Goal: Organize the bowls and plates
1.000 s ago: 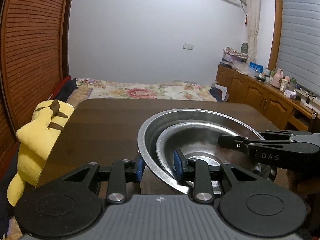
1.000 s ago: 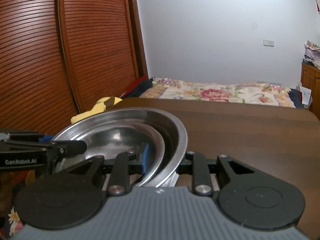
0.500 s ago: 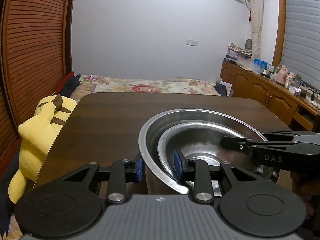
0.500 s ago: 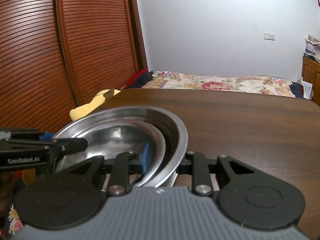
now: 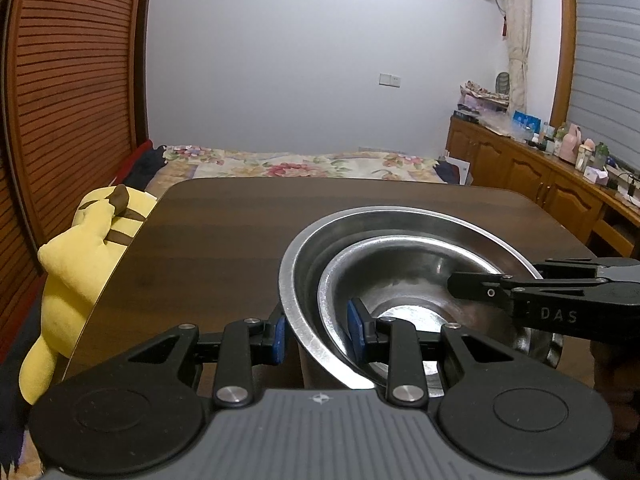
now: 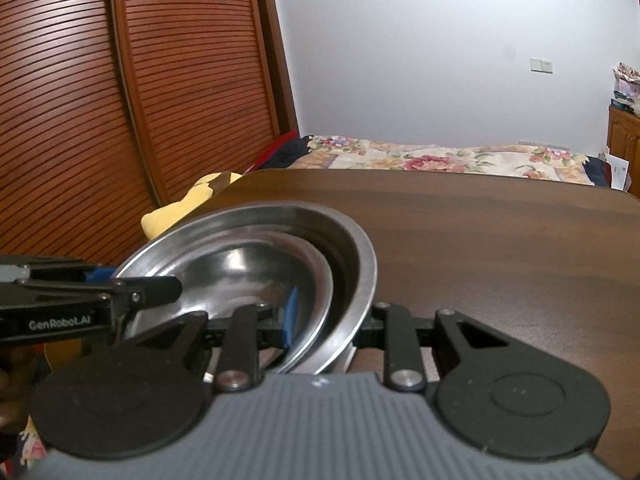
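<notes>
Two nested steel bowls: a large outer bowl (image 5: 304, 264) with a smaller bowl (image 5: 404, 272) inside it, held over the near part of the dark wooden table (image 5: 224, 232). My left gripper (image 5: 316, 334) is shut on the left rims of both bowls, one blue pad outside and one inside. My right gripper (image 6: 328, 320) is shut on the right rims; the bowls show there as the outer bowl (image 6: 360, 256) and the inner bowl (image 6: 248, 268). Each gripper shows in the other's view, the right one (image 5: 540, 300) and the left one (image 6: 80, 300).
A yellow plush toy (image 5: 80, 256) lies off the table's left edge. A bed with a floral cover (image 5: 288, 164) stands beyond the table. A wooden cabinet (image 5: 540, 184) with bottles runs along the right. Slatted wooden doors (image 6: 120, 100) are on the left.
Both grippers and the nested bowls have risen and tilted slightly, so more of the table top shows. The grip on the rims is unchanged.
</notes>
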`<state>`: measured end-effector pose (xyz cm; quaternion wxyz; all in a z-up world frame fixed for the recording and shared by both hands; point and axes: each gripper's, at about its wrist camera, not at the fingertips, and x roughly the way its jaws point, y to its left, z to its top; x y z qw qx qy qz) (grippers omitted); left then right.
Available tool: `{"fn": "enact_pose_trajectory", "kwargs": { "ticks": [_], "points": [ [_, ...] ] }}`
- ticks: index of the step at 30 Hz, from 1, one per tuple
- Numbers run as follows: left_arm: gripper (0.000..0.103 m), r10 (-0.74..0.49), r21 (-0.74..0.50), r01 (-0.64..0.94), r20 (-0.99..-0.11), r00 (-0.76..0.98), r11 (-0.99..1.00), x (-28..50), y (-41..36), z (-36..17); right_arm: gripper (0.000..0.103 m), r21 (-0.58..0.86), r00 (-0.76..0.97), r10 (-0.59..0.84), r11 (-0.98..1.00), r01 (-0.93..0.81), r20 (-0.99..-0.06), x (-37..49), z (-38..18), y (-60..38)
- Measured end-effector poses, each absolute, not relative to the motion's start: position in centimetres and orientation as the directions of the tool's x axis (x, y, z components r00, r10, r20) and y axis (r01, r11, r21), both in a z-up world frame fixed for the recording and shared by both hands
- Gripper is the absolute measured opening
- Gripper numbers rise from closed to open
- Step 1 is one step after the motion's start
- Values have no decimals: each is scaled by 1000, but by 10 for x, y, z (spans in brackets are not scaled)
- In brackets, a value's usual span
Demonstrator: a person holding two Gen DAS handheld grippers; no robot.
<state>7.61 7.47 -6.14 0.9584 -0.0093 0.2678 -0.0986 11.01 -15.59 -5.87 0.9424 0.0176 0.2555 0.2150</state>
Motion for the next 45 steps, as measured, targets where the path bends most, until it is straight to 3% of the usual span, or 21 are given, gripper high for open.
{"fn": "enact_pose_trajectory", "kwargs": {
  "ticks": [3, 8, 17, 20, 25, 28, 31, 35, 45],
  "points": [
    [32, -192, -74, 180, -510, 839, 981, 76, 75, -62, 35, 153, 769, 426, 902, -404, -476, 110, -59, -157],
    [32, -185, -64, 177, -505, 843, 982, 75, 73, -61, 57, 161, 766, 432, 899, -407, -476, 106, -58, -153],
    [32, -174, -63, 165, -504, 846, 984, 73, 72, -60, 64, 125, 809, 400, 914, -385, -431, 106, -45, -159],
    [43, -169, -59, 161, -493, 854, 985, 70, 71, -55, 65, 120, 818, 393, 918, -379, -421, 104, -41, -162],
    [70, -144, -31, 146, -461, 876, 989, 64, 71, -42, 70, 93, 839, 374, 925, -368, -395, 97, -33, -166],
    [90, -136, -11, 145, -429, 893, 989, 59, 67, -31, 81, 85, 855, 362, 930, -357, -372, 91, -25, -170],
    [101, -129, 11, 145, -398, 908, 989, 54, 61, -21, 92, 76, 873, 346, 937, -341, -343, 85, -18, -176],
    [103, -125, 33, 148, -372, 920, 988, 47, 51, -10, 103, 54, 898, 314, 948, -313, -310, 77, -9, -183],
    [103, -93, 53, 120, -361, 928, 991, 37, 29, 7, 103, 45, 931, 221, 975, -217, -292, 61, 6, -198]
  ]
}}
